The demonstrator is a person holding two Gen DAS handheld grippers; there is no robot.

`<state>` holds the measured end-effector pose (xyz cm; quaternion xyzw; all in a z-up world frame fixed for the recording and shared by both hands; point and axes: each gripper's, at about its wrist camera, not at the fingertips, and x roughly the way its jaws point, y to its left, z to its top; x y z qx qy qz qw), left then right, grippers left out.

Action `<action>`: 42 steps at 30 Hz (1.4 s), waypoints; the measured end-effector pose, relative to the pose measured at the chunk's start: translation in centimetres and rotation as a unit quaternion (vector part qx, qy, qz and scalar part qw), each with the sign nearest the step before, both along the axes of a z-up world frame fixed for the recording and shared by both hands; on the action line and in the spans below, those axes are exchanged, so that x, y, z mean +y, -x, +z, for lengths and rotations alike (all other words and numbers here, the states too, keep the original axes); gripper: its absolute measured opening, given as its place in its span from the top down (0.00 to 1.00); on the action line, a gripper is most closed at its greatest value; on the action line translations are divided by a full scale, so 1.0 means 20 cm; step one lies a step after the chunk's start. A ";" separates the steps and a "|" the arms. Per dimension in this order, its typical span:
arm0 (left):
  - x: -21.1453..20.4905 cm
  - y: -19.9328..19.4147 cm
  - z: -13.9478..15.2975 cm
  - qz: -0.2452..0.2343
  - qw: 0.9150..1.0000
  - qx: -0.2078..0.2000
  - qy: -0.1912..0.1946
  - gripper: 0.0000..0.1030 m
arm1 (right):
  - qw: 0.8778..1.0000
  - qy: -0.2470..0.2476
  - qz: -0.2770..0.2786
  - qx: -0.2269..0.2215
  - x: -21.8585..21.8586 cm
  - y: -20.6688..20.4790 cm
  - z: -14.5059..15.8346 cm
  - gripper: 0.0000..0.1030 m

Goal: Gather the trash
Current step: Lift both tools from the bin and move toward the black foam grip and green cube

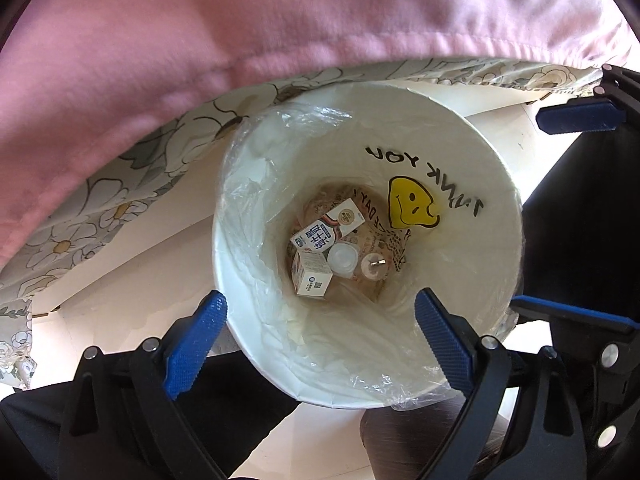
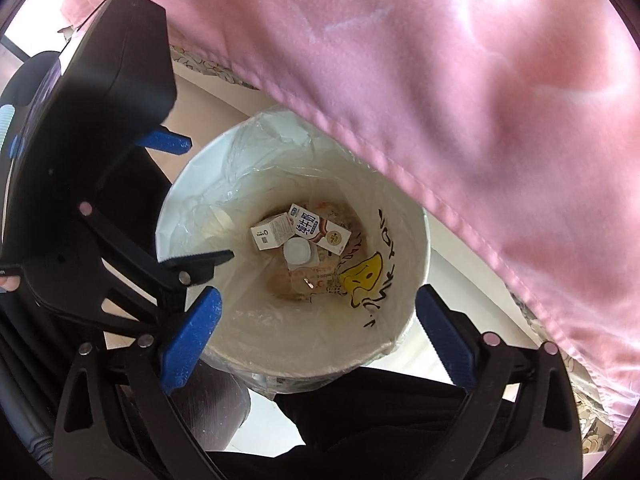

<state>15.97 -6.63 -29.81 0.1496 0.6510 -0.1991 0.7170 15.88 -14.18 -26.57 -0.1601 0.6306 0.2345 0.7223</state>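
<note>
A white trash bin (image 1: 460,152) (image 2: 400,220) lined with a clear plastic bag bearing a yellow smiley (image 1: 412,204) stands below both grippers. At its bottom lie a long milk carton (image 1: 328,228) (image 2: 320,228), a smaller carton (image 1: 312,274) (image 2: 270,234), a white bottle (image 1: 342,258) (image 2: 298,250) and a small round lid (image 1: 374,266). My left gripper (image 1: 320,312) (image 2: 210,200) hangs open over the bin's mouth with nothing between its fingers. My right gripper (image 2: 318,300) (image 1: 528,208) is open too, over the bin's other side, and holds nothing.
A pink blanket (image 1: 280,20) (image 2: 480,100) overhangs the bin's far side, with a floral sheet (image 1: 120,200) under it. A person's dark trouser legs (image 1: 208,400) (image 2: 380,420) stand close to the bin's near side. Pale floor shows around the bin.
</note>
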 end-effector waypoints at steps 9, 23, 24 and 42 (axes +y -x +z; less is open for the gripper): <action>0.01 0.03 0.07 0.003 1.000 -0.020 0.000 0.06 | 1.000 -0.001 -0.007 -0.025 -0.03 0.04 0.08 0.07; 0.10 0.08 0.44 0.040 0.993 -0.111 0.018 0.06 | 0.981 -0.074 -0.096 -0.151 -0.21 0.16 0.51 0.07; 0.11 0.08 0.48 0.043 0.991 -0.123 0.018 0.06 | 0.978 -0.085 -0.105 -0.157 -0.23 0.16 0.54 0.07; 0.09 -0.04 1.03 0.054 0.967 -0.243 0.056 0.06 | 0.935 -0.173 -0.191 -0.245 -0.54 0.14 0.93 0.07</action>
